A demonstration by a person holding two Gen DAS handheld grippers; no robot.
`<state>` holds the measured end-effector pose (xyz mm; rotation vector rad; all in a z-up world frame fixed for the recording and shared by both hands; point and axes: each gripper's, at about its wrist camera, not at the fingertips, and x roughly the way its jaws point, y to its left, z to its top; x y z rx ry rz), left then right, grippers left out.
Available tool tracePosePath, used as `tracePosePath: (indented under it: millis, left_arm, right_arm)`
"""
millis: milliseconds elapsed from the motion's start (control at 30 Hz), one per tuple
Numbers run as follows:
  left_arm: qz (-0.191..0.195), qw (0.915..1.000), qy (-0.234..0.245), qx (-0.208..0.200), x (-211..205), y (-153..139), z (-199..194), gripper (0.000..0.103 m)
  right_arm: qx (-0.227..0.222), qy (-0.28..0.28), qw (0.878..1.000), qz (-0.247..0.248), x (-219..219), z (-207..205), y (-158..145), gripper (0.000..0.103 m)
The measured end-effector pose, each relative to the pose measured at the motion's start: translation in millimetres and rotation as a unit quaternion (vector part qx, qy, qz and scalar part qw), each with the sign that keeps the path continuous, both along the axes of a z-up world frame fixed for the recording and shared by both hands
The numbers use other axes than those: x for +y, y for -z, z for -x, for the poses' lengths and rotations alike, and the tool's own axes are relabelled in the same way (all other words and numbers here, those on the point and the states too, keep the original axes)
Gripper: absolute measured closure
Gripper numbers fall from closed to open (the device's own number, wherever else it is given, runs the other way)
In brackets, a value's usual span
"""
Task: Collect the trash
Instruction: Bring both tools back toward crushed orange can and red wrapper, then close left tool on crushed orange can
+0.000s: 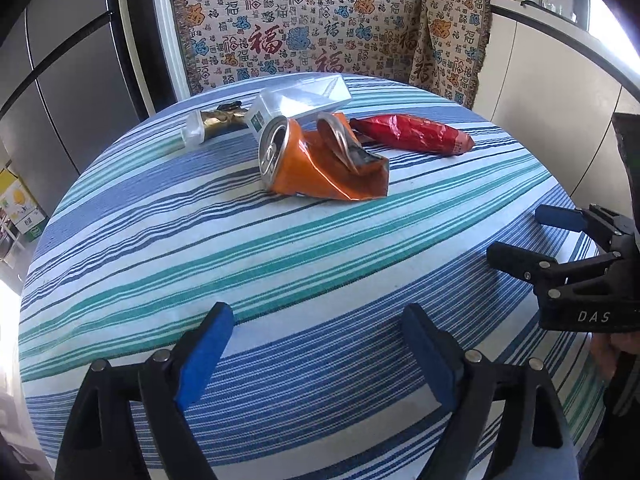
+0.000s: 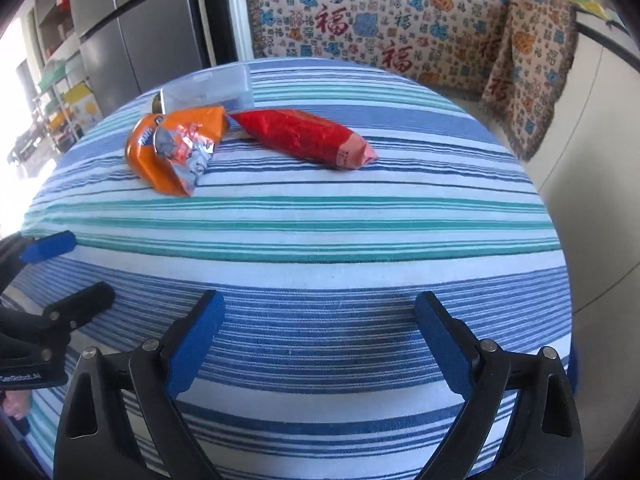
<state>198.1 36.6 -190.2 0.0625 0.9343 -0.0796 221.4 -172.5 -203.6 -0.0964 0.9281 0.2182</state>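
Two grippers hover over a striped table strewn with trash.

The left gripper (image 1: 318, 350) and right gripper (image 2: 320, 340) both hang above the table's (image 2: 320, 240) near edge, fingers spread wide and holding nothing. Toward the far edge lie a crushed orange can (image 1: 316, 160), a red wrapper (image 1: 412, 134) just beside it, a clear plastic box (image 1: 300, 100) behind the can, and a gold tube (image 1: 212, 124) at the far left.
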Motion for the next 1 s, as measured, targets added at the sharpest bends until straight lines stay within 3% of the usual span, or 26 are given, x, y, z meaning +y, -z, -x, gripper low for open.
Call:
tracePosePath:
  millis: [367,533,767,900,1000]
  left_arm:
    - [0.007,0.9999,0.013,0.001,7.2,0.1,-7.3,0.01]
    - [0.06,0.9981,0.013,-0.009,28.3,-3.6,-27.5,0.01]
    - [0.08,0.9957,0.007,-0.047,43.1,-25.3,-47.4,0.01]
    - [0.071,0.995,0.039,-0.059,45.9,-35.7,-67.7,0.01]
    - [0.099,0.9887,0.109,-0.028,52.3,-29.9,-85.1,0.01]
  right_arm:
    - [0.008,0.005,1.0,0.005,0.7,-2.6,3.1,0.001]
    - [0.008,0.006,1.0,0.006,0.0,-1.5,3.7,0.001]
    - [0.008,0.006,1.0,0.006,-1.4,-1.9,4.1,0.001]
    - [0.008,0.005,1.0,0.006,-1.6,-1.9,4.0,0.001]
    - [0.008,0.005,1.0,0.006,-1.7,-1.7,3.9,0.001]
